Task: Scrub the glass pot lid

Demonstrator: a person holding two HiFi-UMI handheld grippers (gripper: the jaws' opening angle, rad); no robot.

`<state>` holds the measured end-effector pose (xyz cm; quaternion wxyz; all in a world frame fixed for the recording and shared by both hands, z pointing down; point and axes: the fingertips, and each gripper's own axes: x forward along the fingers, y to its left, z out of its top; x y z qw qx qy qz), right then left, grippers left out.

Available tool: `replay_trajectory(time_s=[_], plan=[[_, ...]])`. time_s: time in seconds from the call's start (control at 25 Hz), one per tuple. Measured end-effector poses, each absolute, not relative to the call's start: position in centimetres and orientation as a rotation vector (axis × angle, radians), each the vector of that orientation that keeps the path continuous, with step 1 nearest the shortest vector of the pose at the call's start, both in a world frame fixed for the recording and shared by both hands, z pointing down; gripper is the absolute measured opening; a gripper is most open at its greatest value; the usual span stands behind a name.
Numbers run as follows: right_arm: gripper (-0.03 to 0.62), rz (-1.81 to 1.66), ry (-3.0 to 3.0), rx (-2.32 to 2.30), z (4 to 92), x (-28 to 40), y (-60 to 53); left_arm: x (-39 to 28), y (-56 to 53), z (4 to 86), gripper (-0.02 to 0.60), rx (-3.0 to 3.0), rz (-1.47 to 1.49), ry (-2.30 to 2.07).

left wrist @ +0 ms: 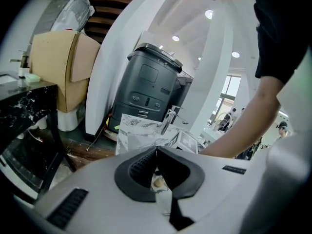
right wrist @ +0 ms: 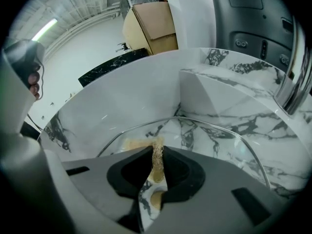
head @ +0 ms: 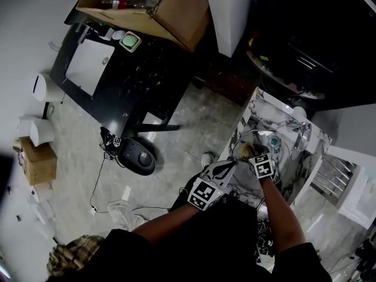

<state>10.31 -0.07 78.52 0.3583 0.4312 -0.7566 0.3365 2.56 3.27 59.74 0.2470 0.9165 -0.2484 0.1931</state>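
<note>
A person leans over a white, grey-veined marble sink (head: 262, 107) at the right of the scene. The round clear glass pot lid (right wrist: 220, 147) sits tilted inside the sink. The right gripper (right wrist: 156, 151) has its jaws clamped on a tan fibrous scrubbing pad (right wrist: 155, 161) that touches the lid's near rim. The left gripper (left wrist: 156, 152), just left of it, has its jaws pressed together, and nothing can be seen between them.
</note>
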Motion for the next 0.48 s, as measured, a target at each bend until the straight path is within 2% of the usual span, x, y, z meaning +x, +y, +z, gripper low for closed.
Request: replay_trajectory(time_s=[0.48], plan=[[0.061, 0.854, -1.903, 1.191, 78.5, 13.1, -0.3, 3.0, 4.0, 60.0, 0.017, 2.488, 0.544, -0.696]])
